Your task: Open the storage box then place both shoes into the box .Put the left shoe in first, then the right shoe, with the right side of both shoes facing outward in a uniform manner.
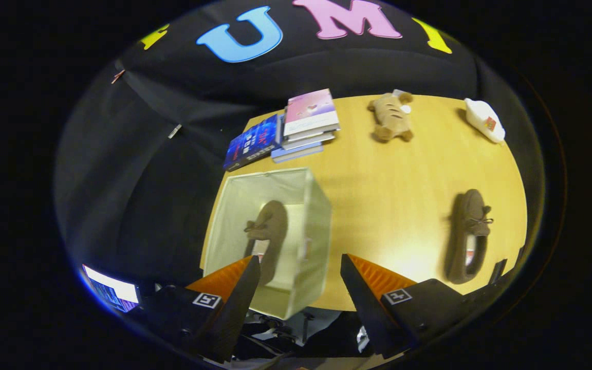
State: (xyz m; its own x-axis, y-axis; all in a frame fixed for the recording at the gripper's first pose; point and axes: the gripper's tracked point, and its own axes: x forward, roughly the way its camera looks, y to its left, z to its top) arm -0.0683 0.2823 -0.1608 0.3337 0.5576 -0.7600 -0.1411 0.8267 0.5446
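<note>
Your gripper [300,267] hangs above the near edge of the wooden table [393,185] with its jaws spread wide and nothing between them; neither finger touches anything. The left fingertip sits over the near side of the storage box [314,226], and the right fingertip is over bare tabletop just to the right of the box.

The storage box is a pale fabric bin standing open at the near left of the table. One brown shoe [270,231] lies inside it on the bottom, lengthwise from near to far, just ahead of your left finger. The second brown shoe [468,236] lies on the table well to the right of the box, beyond and to the right of your right finger, also lengthwise near to far.

On the far side you have a stack of books [296,128] behind the box, a plush toy [391,118] farther right, and a white object [483,121] at the far right corner.
</note>
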